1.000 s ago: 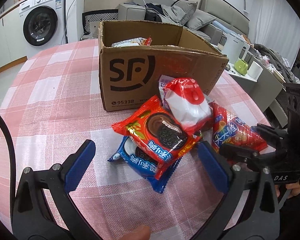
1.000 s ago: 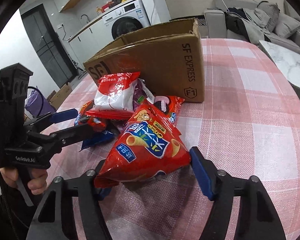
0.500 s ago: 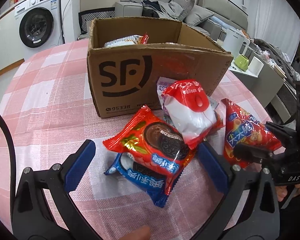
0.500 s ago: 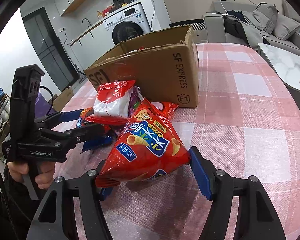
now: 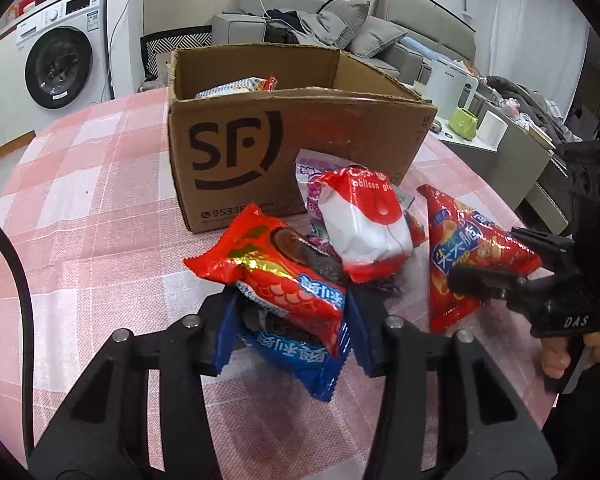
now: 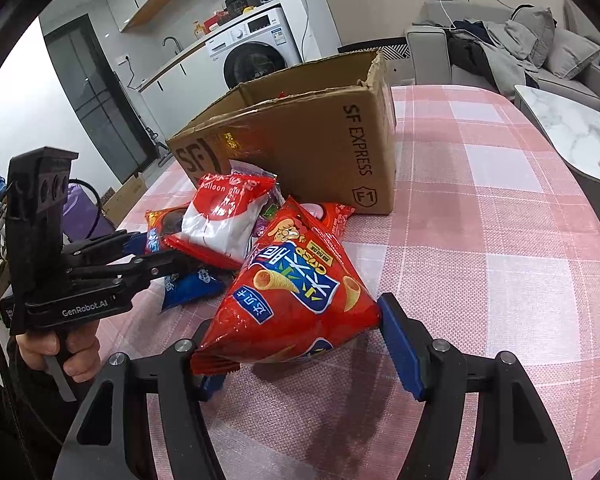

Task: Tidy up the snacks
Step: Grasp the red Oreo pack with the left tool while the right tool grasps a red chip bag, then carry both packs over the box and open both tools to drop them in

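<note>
Left gripper (image 5: pixel 290 320): jaws have just been closing and now pinch the stacked red cookie packet (image 5: pixel 276 276) and blue cookie packet (image 5: pixel 300 356) between the blue pads. Right gripper (image 6: pixel 300 344): clamped on the red cone-snack bag (image 6: pixel 300 292), which bulges between the jaws and appears raised at its near end.

Beside these, on the pink checked counter (image 6: pixel 500 220), a white-and-red packet (image 5: pixel 364 228) lies on top of a purple-printed wrapper (image 5: pixel 312 172), touching the cookie packets. Another red packet (image 6: pixel 332 214) sits against the base of the cardboard box (image 5: pixel 300 140), just behind the pile.

Progress: the box already holds at least one packet (image 5: pixel 240 86), visible above its rim. Judged early to midway: three packets are in grip but not yet boxed, and at least three others remain loose on the counter
</note>
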### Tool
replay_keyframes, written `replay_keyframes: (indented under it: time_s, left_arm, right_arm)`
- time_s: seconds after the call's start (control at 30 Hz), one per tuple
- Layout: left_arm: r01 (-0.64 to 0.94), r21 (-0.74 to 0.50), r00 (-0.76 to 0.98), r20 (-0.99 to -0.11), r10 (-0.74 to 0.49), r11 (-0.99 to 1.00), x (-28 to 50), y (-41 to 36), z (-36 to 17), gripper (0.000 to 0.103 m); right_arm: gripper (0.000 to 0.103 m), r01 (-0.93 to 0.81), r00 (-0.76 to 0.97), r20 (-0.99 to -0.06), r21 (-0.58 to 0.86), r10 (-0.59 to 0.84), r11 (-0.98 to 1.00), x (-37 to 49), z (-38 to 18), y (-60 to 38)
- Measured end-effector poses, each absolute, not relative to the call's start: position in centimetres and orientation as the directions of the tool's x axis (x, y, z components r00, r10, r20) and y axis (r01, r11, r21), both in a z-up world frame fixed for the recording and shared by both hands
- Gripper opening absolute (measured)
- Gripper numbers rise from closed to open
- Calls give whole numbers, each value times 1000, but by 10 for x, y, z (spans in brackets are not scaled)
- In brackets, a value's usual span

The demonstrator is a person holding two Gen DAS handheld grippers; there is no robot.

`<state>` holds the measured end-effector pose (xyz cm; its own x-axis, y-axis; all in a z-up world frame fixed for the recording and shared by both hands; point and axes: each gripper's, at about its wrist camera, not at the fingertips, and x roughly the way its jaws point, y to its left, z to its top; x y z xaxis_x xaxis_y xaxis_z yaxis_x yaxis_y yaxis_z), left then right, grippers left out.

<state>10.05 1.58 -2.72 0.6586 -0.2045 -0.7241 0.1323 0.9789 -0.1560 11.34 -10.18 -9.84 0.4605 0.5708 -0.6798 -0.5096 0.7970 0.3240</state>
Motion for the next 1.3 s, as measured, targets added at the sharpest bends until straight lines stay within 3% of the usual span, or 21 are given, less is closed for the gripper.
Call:
replay_keyframes:
  time_s: [1.3]
  left_arm:
    - [148, -136, 793, -576, -199, 980, 33, 48, 53, 40]
  right_arm:
    - [68, -532, 558, -594, 280, 580, 799, 99, -46, -115]
